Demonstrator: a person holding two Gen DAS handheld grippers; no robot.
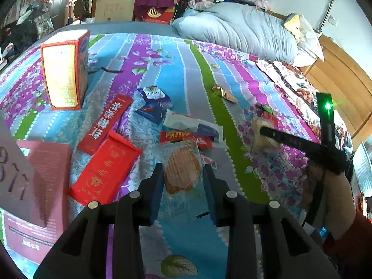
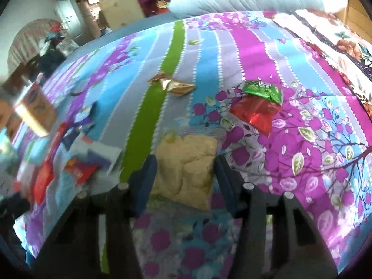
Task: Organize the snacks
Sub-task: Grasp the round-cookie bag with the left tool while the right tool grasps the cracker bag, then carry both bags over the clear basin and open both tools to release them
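Evidently sorting, the left gripper (image 1: 183, 181) jaws pinch a clear-wrapped waffle snack (image 1: 182, 172) at lower centre above the bed (image 1: 195, 69), while the right gripper (image 2: 186, 174) jaws, blurred, seemingly straddle a pale yellow packet (image 2: 186, 162) without pressing.

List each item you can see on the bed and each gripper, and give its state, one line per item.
Left gripper: shut on the clear-wrapped waffle biscuit pack.
Right gripper: straddling the pale yellow snack bag, contact unclear.
Tall orange box: upright.
Red envelope pack: lying flat.
Gold wrapper: crumpled, lying alone.
Green packet: flat, overlapping the red packet.
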